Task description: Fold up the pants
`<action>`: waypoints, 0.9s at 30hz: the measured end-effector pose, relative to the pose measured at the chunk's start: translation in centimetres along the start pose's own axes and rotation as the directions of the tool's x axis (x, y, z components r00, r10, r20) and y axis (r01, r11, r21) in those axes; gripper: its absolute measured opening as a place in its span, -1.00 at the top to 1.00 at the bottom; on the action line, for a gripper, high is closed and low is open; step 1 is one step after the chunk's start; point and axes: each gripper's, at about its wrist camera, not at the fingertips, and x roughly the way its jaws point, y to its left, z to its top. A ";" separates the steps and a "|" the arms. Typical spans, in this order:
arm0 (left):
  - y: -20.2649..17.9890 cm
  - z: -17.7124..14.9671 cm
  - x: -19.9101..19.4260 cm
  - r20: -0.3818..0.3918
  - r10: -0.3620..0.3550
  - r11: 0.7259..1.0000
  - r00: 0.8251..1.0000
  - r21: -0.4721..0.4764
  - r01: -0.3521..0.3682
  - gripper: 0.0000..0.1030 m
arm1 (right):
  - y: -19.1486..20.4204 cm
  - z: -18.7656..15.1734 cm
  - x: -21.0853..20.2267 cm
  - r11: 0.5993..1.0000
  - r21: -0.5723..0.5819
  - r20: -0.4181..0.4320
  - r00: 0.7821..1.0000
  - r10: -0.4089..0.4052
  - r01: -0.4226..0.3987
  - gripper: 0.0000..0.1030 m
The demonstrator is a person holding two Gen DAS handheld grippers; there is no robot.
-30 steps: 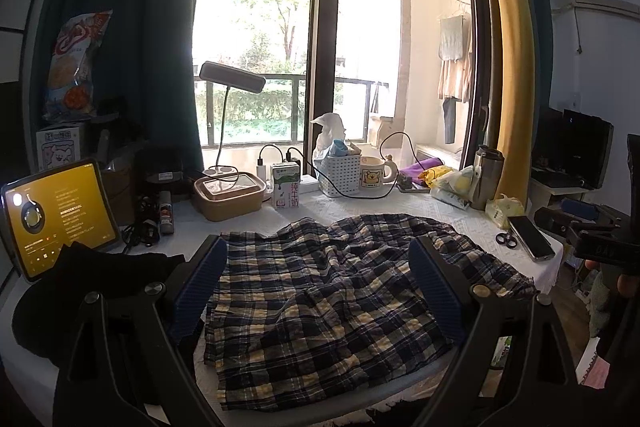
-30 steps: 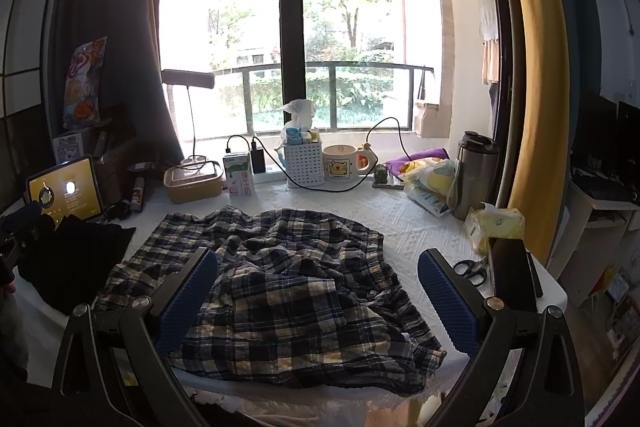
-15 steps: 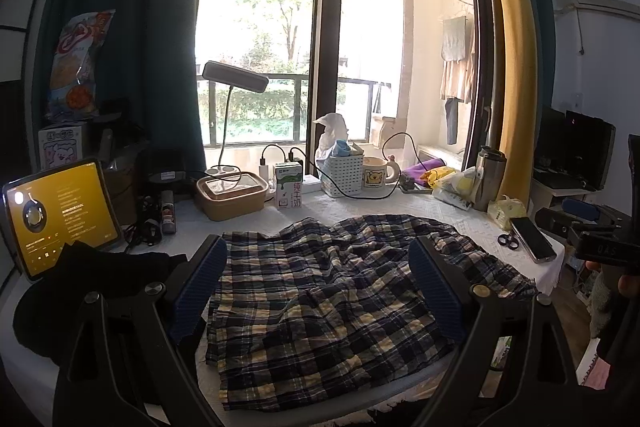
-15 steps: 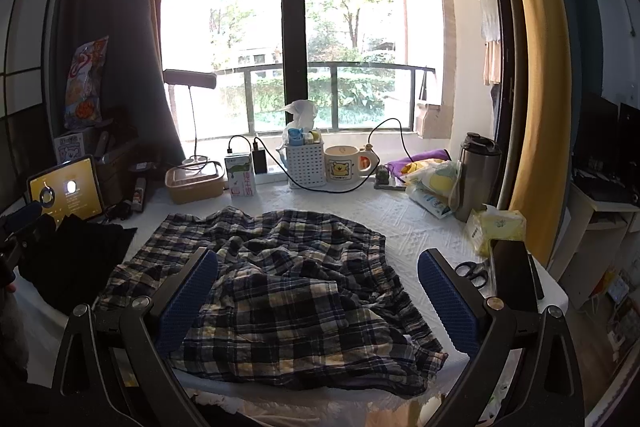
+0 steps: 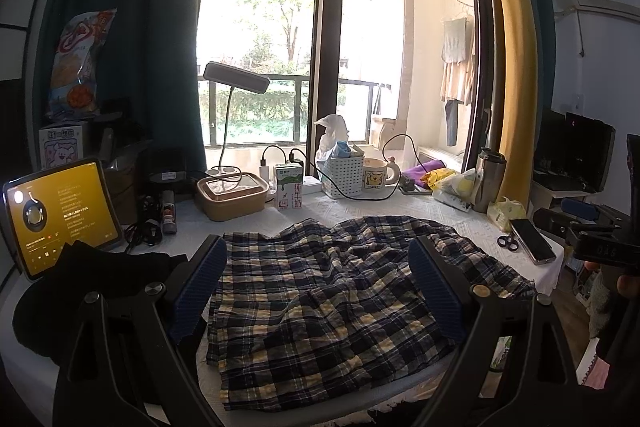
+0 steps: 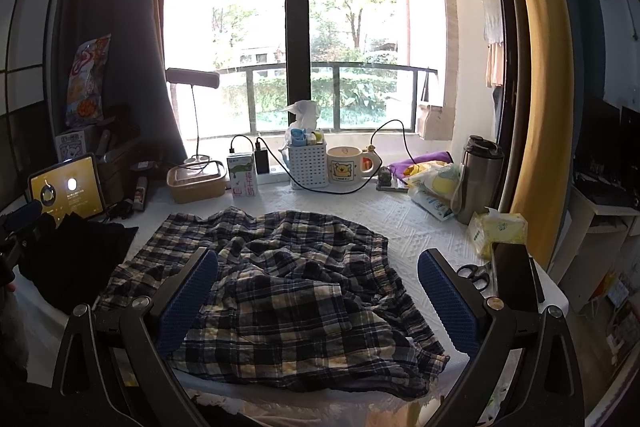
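Before the first fold: rumpled navy-and-cream plaid cotton pants (image 5: 332,291) lie untouched.
Left gripper (image 5: 316,291) and right gripper (image 6: 318,299) hover released; next, probably pinch an edge.

I found both wrist cameras raised above the near edge of the white textured tabletop (image 5: 400,205), facing the window. The left view looked from the left side, the right view from further right. Both shared the rumpled navy-and-yellow plaid pants (image 5: 328,291) (image 6: 288,283) and the white lattice basket (image 5: 342,179) (image 6: 307,169).
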 end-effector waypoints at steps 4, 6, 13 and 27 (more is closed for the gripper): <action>0.0 0.0 0.0 -0.001 0.001 1.000 1.000 0.000 -0.001 -0.78 | 0.0 -0.1 0.1 1.000 0.001 -0.002 1.000 -0.001 0.001 -0.96; 0.0 0.0 0.0 0.000 0.001 1.000 1.000 0.000 -0.001 -0.78 | 0.0 -0.1 0.1 1.000 0.001 -0.003 1.000 -0.001 0.001 -0.96; 0.0 0.1 0.2 -0.003 -0.002 1.000 1.000 0.002 0.002 -0.78 | 0.0 -0.2 0.3 1.000 0.000 -0.006 1.000 0.000 0.000 -0.96; 1.0 0.0 4.6 -0.116 0.015 1.000 0.993 0.005 -0.014 -0.78 | -1.2 -0.2 4.3 1.000 -0.025 -0.063 0.998 -0.009 0.007 -0.96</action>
